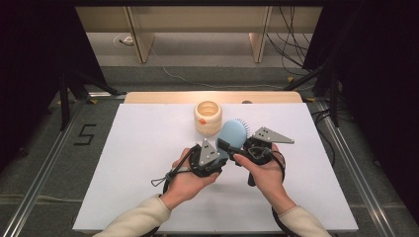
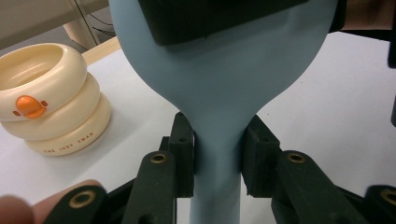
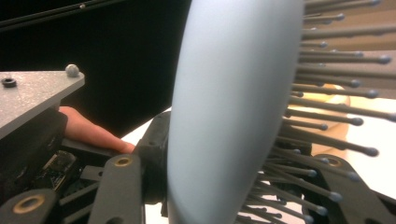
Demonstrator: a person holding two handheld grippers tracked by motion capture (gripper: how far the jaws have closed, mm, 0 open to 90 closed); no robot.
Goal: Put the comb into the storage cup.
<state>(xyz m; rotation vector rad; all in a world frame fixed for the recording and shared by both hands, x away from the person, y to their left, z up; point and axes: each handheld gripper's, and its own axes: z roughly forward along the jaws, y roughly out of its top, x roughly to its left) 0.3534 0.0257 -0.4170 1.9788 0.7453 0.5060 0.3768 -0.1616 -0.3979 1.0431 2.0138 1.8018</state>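
High view: a light blue hairbrush (image 1: 231, 135) is held up over the middle of the white tabletop (image 1: 138, 163), just in front of the cream ringed duck cup (image 1: 207, 118) that stands near the far edge. The left gripper (image 1: 217, 159) and the right gripper (image 1: 236, 147) meet on the hairbrush from either side. With two grips so close together, any uneven pull could twist the hairbrush out of one, or swing its head into the cup.

Left gripper view: the pads (image 2: 184, 154) clamp the narrow neck below the head. That neck is smooth and tapered, so I judge it could slide through if the other hand tugs.

Right gripper view: the right gripper is clenched across the head, one side on the smooth back (image 3: 224, 121), the other among the bristles (image 3: 327, 116). Springy bristles make a soft, uncertain seat; they may bend or let the head tilt.
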